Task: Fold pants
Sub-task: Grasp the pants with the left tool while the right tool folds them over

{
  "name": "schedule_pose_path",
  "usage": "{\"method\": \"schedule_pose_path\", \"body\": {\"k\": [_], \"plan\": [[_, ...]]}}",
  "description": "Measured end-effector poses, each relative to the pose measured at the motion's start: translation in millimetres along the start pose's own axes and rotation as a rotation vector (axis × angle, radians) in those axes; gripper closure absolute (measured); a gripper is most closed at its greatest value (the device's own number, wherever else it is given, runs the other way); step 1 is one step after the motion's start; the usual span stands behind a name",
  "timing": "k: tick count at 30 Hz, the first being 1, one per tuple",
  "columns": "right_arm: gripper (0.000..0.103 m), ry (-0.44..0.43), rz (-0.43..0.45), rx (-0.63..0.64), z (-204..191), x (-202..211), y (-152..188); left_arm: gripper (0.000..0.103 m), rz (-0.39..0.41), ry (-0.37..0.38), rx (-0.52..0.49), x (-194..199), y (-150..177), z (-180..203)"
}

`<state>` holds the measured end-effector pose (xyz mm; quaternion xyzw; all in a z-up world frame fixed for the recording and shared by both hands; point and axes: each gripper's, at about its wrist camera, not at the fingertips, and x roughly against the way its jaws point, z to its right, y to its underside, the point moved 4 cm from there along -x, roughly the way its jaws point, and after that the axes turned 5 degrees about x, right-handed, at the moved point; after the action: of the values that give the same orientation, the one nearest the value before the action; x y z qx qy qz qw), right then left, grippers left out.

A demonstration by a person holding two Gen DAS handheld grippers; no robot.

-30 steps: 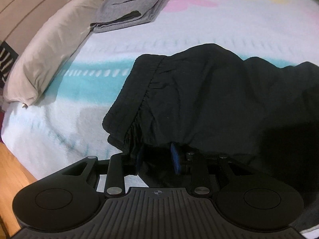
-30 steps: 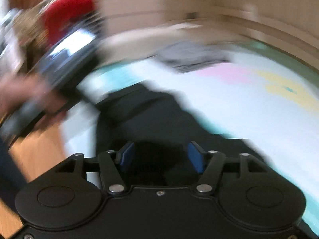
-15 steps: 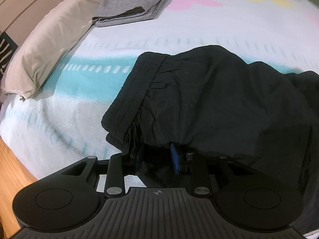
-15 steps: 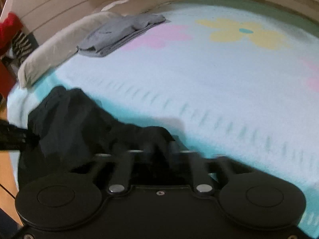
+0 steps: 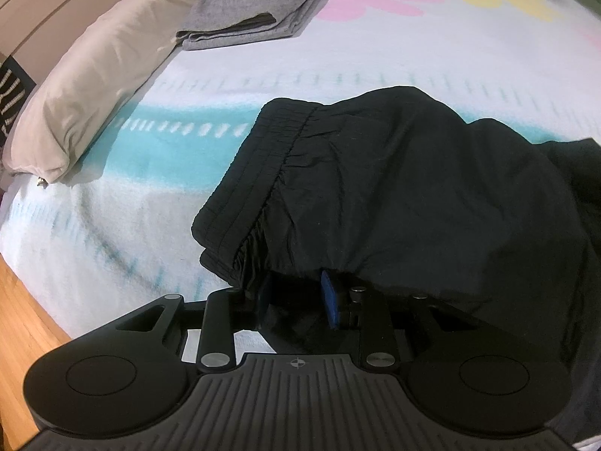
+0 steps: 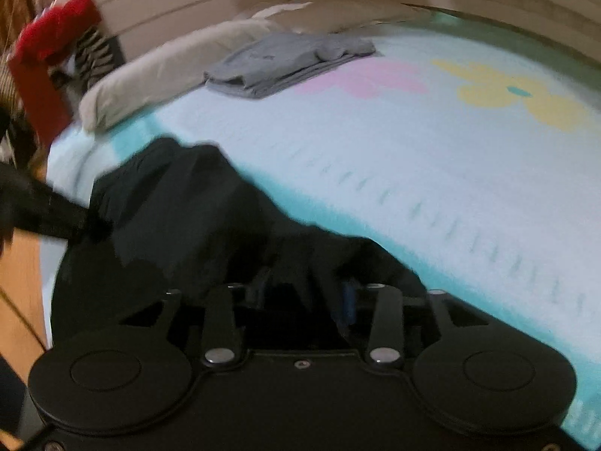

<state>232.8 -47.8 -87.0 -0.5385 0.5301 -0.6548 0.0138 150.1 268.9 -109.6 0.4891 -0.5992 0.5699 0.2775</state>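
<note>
Left wrist view: bed (image 5: pixel 338 71) fills everything ahead of the gripper; black pants (image 5: pixel 413 195) lie bunched right in front, waistband w/ elastic fwd-left. Left gripper (image 5: pixel 296 300) is narrowly parted, clamped on a pants edge. Right gripper (image 6: pixel 306 297) has just been opening, cloth between its jaws, grip unclear. Risk: right side slips free, fold goes crooked.

free: blanket (image 5: pixel 375 56) right, bare | blocked: pillow (image 5: pixel 94 86), grey clothes (image 5: pixel 255 11) far left
</note>
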Motion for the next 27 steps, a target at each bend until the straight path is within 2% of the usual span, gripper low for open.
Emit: {"method": "schedule_pose_path", "body": {"k": [3, 4, 5, 6, 10, 12, 15, 18, 20, 21, 22, 25, 27], "plan": [[0.052, -0.028, 0.016, -0.100, 11, -7, -9, 0.074, 0.003, 0.004, -0.001, 0, 0, 0], [0.061, -0.037, 0.018, -0.133, 15, -8, -10, 0.074, 0.005, 0.008, 0.001, 0, 1, -1], [0.077, -0.041, 0.015, -0.160, 19, -8, -10, 0.074, 0.007, 0.010, 0.001, 0, 1, -1], [0.097, -0.030, 0.007, -0.169, 21, -11, -10, 0.074, 0.010, 0.011, 0.001, 0, 2, -1], [0.098, 0.117, 0.019, -0.173, 40, -16, -13, 0.074, 0.023, 0.005, -0.013, 1, 4, 0], [0.099, 0.140, 0.026, -0.209, 48, -18, -16, 0.074, 0.027, 0.001, -0.021, 2, 5, 1], [0.099, 0.184, 0.019, -0.181, 46, -26, -19, 0.074, 0.029, 0.002, -0.024, 2, 5, 1], [0.099, 0.203, -0.035, -0.185, 47, -40, -13, 0.074, 0.028, 0.000, -0.024, 2, 5, 1], [0.079, 0.233, -0.016, -0.168, 47, -40, -12, 0.074, 0.032, 0.000, -0.021, 4, 4, 0], [0.061, 0.231, -0.011, -0.162, 47, -37, -13, 0.074, 0.037, 0.003, -0.016, 7, 4, -1], [0.046, 0.235, 0.000, -0.173, 48, -31, -14, 0.074, 0.048, 0.011, -0.012, 11, 3, -2], [0.043, 0.237, 0.117, -0.230, 61, 2, -20, 0.074, 0.115, 0.022, 0.024, 28, -1, -10], [0.043, 0.263, 0.145, -0.256, 70, 25, -21, 0.075, 0.173, 0.031, 0.058, 42, -6, -12]]}}
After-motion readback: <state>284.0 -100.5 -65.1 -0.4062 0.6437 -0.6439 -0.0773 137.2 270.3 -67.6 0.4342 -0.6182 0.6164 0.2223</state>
